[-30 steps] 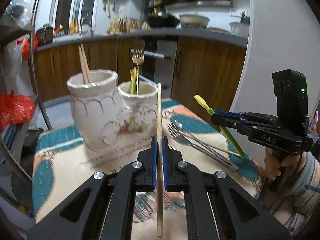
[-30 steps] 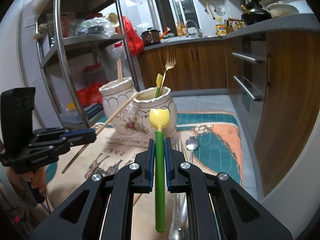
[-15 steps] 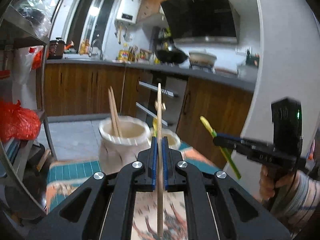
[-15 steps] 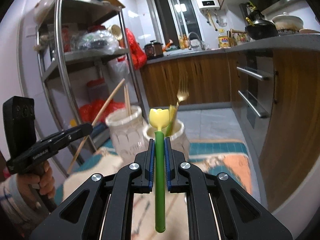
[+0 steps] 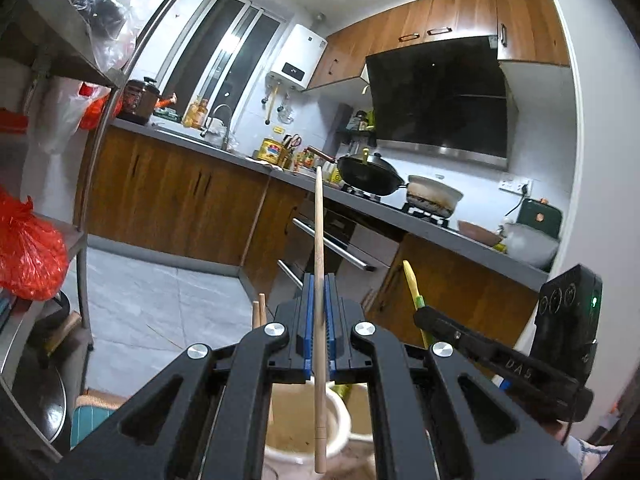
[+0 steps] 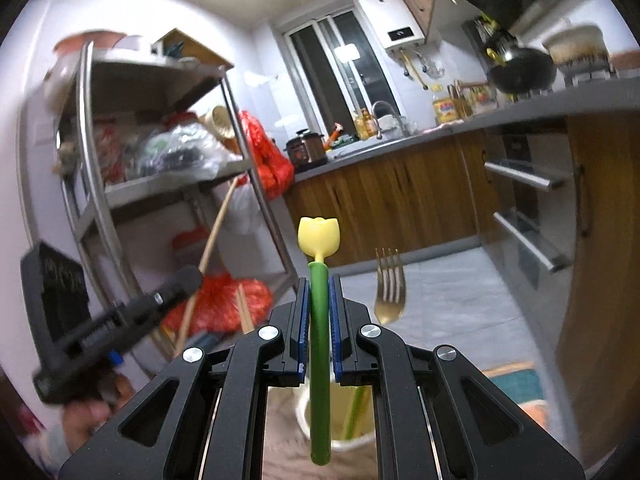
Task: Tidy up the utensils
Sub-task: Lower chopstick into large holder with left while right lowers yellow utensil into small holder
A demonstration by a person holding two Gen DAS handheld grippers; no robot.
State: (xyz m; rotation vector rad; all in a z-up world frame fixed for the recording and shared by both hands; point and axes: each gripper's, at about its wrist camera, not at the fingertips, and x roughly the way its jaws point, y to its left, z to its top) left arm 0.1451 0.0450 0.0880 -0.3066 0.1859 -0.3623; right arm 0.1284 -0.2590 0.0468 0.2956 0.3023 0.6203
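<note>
My left gripper (image 5: 318,300) is shut on a wooden chopstick (image 5: 319,240) held upright, its lower end hanging over the mouth of a white ceramic jar (image 5: 340,436) below. Two more chopstick tips (image 5: 258,310) poke up from that jar. My right gripper (image 6: 319,304) is shut on a green-stemmed utensil with a yellow tulip-shaped end (image 6: 319,236), upright above a second white jar (image 6: 348,440). A gold fork (image 6: 390,292) stands in that jar. Each gripper shows in the other's view: the right one (image 5: 424,314) with its green utensil, the left one (image 6: 188,278) with its chopstick.
A steel shelf rack (image 6: 240,128) with bags stands at the left, a red bag (image 5: 28,252) on its lower shelf. Wooden cabinets and a grey counter (image 5: 360,200) with a wok and pot run behind. A teal patterned cloth (image 6: 516,384) covers the table.
Both grippers have risen and moved toward the jars, each still holding its utensil. The jars have slid from mid-frame to the bottom edge, under the jaws; the table utensils are out of view.
</note>
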